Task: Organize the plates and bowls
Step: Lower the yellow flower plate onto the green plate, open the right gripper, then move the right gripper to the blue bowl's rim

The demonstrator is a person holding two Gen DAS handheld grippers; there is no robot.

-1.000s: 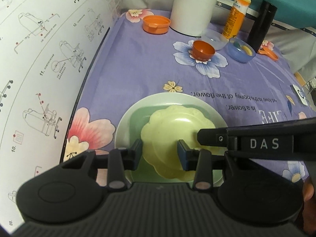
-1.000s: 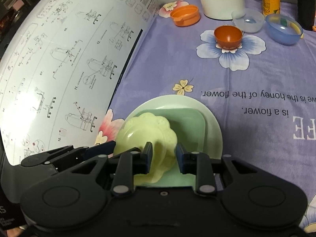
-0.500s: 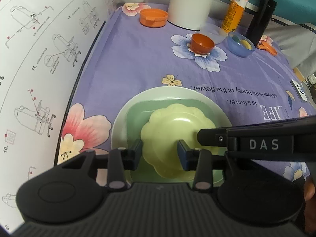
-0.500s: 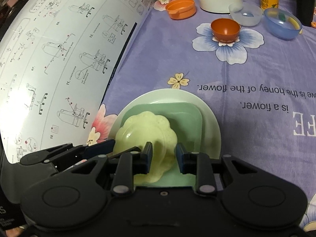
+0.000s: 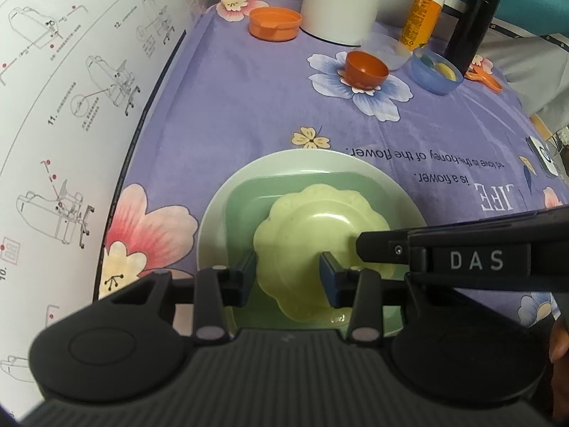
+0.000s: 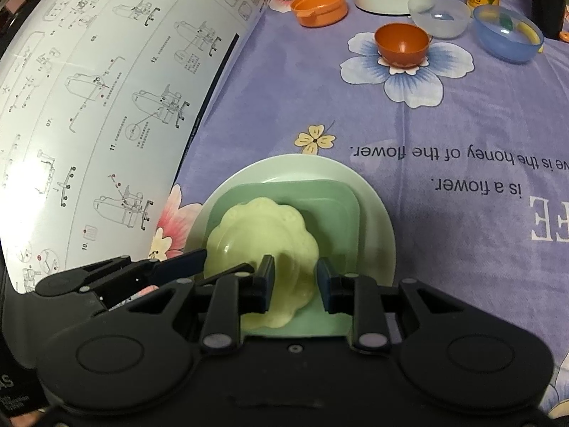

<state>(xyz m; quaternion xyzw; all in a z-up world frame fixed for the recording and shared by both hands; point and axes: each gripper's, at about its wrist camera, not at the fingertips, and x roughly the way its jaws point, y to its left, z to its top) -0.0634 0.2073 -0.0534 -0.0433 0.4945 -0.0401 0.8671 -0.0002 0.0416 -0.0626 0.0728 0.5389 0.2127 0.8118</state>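
While we hold both tools (image 5: 287, 273) (image 6: 295, 286) slightly spread over the scalloped bowl (image 5: 313, 245), nudging its six-o'clock rim could slide it off-centre.

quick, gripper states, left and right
left gripper: part open over the yellow plate, gripping nothing
right gripper: part open over the same plate, gripping nothing

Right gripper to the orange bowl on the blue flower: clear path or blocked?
Probably clear. The right gripper hovers over the stacked plates, and only bare purple cloth lies between it and the orange bowl. Reach itself can't be judged.
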